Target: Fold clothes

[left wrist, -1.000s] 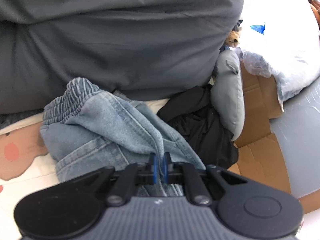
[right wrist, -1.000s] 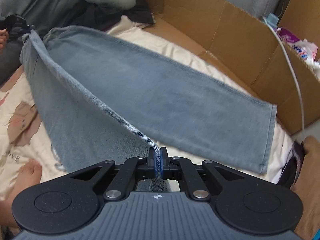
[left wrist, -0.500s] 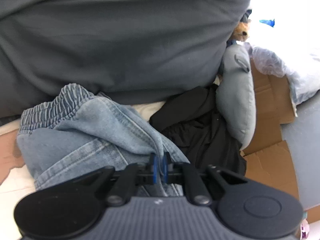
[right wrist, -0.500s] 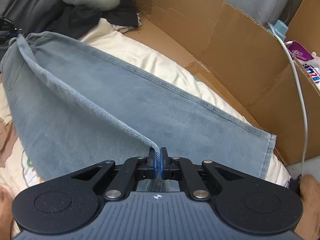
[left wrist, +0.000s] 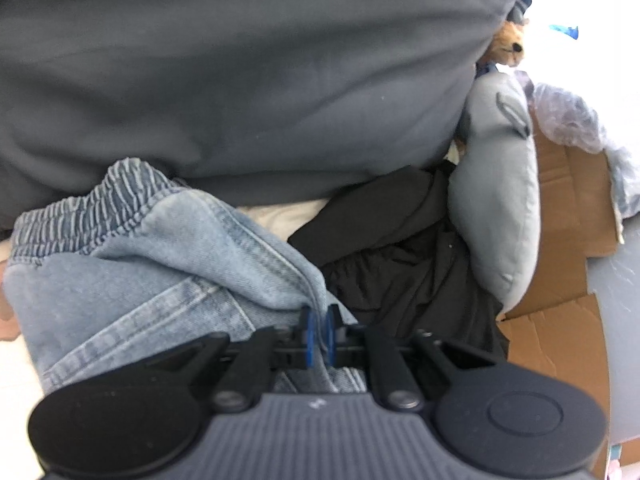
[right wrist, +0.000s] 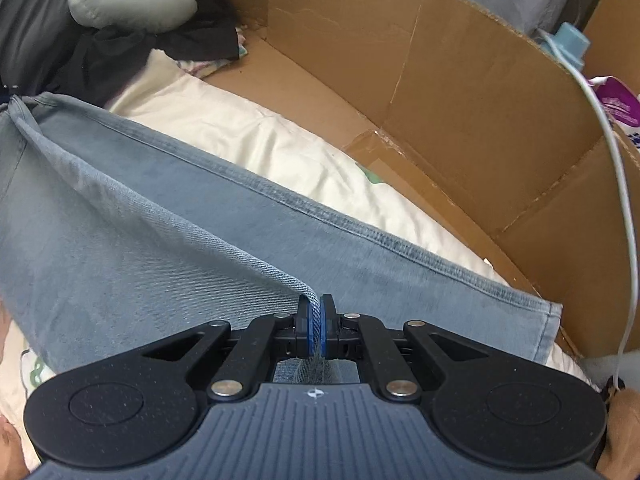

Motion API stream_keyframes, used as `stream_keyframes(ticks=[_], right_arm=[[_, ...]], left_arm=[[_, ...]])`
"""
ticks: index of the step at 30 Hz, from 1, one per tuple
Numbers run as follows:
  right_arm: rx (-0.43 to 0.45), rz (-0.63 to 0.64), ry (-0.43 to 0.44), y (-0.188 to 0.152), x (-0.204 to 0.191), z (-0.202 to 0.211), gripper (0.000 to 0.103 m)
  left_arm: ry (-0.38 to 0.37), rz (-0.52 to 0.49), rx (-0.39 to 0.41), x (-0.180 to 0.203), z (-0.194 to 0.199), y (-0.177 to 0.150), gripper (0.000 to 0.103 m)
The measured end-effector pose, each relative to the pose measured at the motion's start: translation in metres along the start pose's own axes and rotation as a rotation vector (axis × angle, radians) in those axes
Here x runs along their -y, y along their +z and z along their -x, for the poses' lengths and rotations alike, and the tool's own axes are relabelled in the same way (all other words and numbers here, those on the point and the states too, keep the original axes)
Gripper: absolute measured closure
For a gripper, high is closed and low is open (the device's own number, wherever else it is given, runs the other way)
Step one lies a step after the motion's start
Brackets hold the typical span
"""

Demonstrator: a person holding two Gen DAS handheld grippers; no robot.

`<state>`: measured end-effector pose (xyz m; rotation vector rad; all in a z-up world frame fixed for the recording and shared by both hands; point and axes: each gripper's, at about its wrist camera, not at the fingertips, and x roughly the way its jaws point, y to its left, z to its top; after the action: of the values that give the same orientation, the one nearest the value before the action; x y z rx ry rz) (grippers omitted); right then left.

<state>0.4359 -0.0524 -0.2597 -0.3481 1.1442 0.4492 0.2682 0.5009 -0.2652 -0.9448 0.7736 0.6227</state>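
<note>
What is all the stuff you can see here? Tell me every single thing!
jeans: one, light blue, spread on the sheet, gripped at both ends
sheet: one, cream, under the jeans
duvet: one, dark grey, behind the waistband
black garment: one, crumpled beside the jeans
neck pillow: one, grey, on the black garment
cardboard: brown, walling the sheet's far side
cable: one, white, hanging over the cardboard
soft toy: one, tan, behind the pillow
left gripper: black, shut on the waistband end
right gripper: black, shut on a leg edge

Soft daylight, blown-out glare upper right, fisheye-bent edges, slight blur
</note>
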Motion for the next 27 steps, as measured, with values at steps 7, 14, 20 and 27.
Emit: stream_keyframes(ticks=[7,14,20,27], right_arm=[[-0.010,-0.009,0.000,0.014,0.011,-0.042,0.102],[0.010,-0.010,-0.011,0.013,0.013,-0.068,0.102],[0.037,0.010,-0.016,0.017,0.014,-0.053,0.102],[0.023,0.001,-0.035,0.043,0.018,-0.069,0.102]], left_arm=[[0.026,0.032,-0.009,0.000,-0.033,0.000,0.096],[0.032,0.030,-0.006,0.001,-0.044,-0.001,0.096],[-0.003,0.021,0.014,0.001,-0.018,-0.002,0.096],[0.011,0.068,0.013,0.003,-0.032,0.004,0.096]])
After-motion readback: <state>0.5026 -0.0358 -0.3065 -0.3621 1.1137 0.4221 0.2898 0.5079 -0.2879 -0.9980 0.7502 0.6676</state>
